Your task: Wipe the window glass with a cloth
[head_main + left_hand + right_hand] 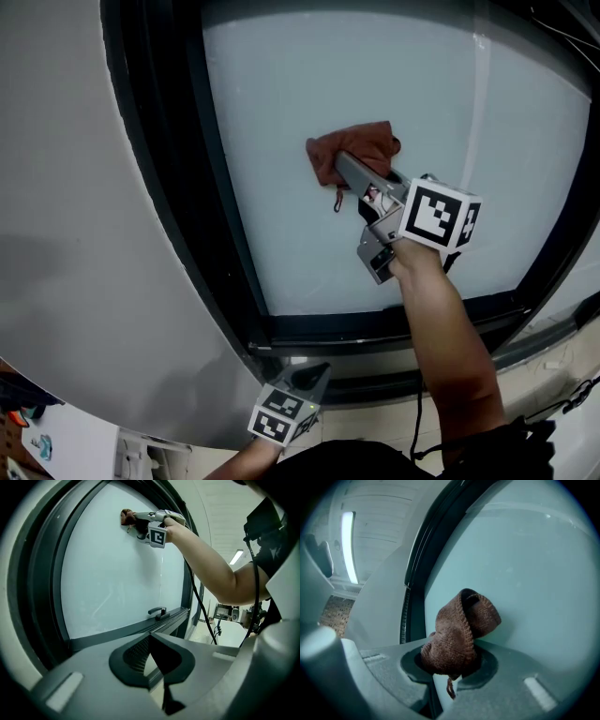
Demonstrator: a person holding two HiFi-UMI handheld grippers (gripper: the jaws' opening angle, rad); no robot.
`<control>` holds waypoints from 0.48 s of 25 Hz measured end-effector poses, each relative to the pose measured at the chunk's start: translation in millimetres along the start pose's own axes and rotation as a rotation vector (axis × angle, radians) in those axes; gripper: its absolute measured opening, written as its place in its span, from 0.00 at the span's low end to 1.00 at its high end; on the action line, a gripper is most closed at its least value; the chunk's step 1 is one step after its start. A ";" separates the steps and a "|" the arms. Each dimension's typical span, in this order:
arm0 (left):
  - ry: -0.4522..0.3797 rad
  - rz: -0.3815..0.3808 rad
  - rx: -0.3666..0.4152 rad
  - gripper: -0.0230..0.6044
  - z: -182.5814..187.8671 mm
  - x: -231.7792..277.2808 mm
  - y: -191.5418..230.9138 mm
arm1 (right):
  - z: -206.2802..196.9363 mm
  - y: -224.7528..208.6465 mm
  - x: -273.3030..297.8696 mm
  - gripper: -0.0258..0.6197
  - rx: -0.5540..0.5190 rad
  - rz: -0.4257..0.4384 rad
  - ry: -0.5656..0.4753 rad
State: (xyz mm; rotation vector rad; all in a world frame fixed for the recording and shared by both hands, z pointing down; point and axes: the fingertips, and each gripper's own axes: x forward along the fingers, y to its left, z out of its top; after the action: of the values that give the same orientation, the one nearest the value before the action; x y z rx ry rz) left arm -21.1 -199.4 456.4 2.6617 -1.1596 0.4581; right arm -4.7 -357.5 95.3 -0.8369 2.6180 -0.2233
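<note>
Pinching cloth on glass mid-pane, well off the frame, right gripper jaws; left gripper jaws seemingly together.

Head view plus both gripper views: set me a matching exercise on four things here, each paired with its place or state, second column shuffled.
Things:
1. brown cloth
2. right gripper
3. left gripper
4. window handle

Places or states:
A. jaws together on nothing, held low
B. sits on the bottom frame
C. bunched against the window glass
D. raised to the pane, jaws closed on fabric

Pairs: 1-C; 2-D; 3-A; 4-B
</note>
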 end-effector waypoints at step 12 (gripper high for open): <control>-0.020 -0.045 0.013 0.06 -3.3 -22.3 5.2 | -17.4 31.2 40.9 0.15 0.010 -0.010 -0.021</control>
State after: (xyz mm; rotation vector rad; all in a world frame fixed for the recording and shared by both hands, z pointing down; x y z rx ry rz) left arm -39.9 -186.8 451.8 2.7031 -1.1038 0.4336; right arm -58.8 -355.6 90.5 -0.8454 2.5920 -0.2287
